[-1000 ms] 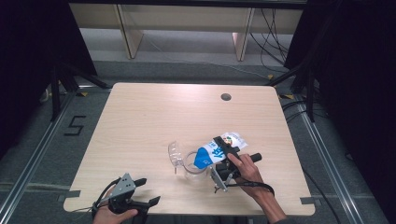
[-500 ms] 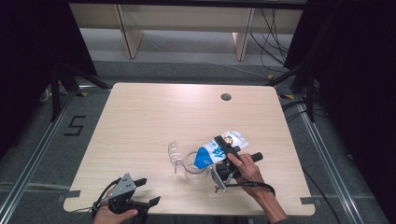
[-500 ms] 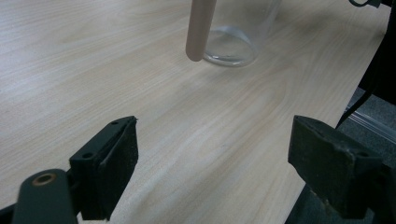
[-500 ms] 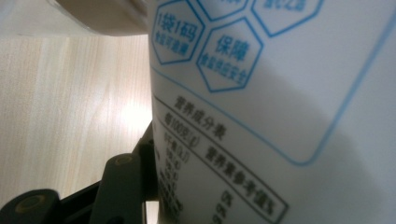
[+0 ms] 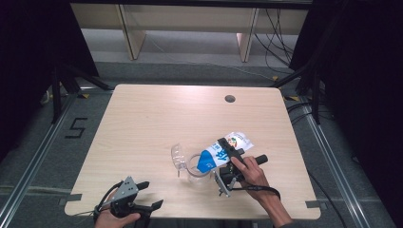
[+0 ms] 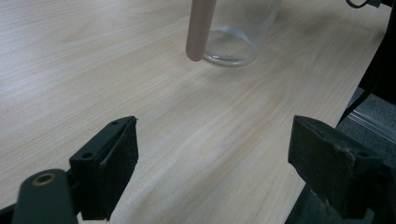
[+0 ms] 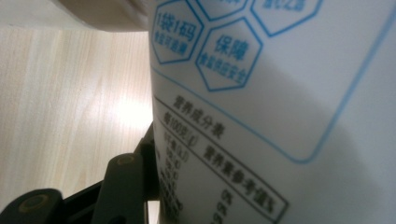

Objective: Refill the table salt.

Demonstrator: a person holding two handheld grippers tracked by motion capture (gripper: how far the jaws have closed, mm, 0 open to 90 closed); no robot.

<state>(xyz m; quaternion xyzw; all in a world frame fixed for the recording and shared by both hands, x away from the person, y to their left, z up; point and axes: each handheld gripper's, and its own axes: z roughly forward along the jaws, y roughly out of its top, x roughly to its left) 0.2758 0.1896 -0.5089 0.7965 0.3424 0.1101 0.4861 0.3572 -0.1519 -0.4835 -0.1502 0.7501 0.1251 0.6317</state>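
Right gripper (image 5: 227, 156) clamped on a tilted blue-and-white pouch (image 5: 223, 151), lower end over a clear glass (image 5: 197, 166) mid-table (near side), left gripper (image 5: 142, 195) spread, empty, well apart at the table's (image 5: 152, 118) near edge.

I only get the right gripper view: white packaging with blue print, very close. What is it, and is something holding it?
Observer: It's a white and blue pouch. The right gripper is clamped across its middle.
Operator: Is it upright?
Observer: No, it tilts, with its blue end down over a clear glass on the table.
Operator: And the other gripper?
Observer: The left gripper sits at the table's near left edge, jaws open, with nothing between them.
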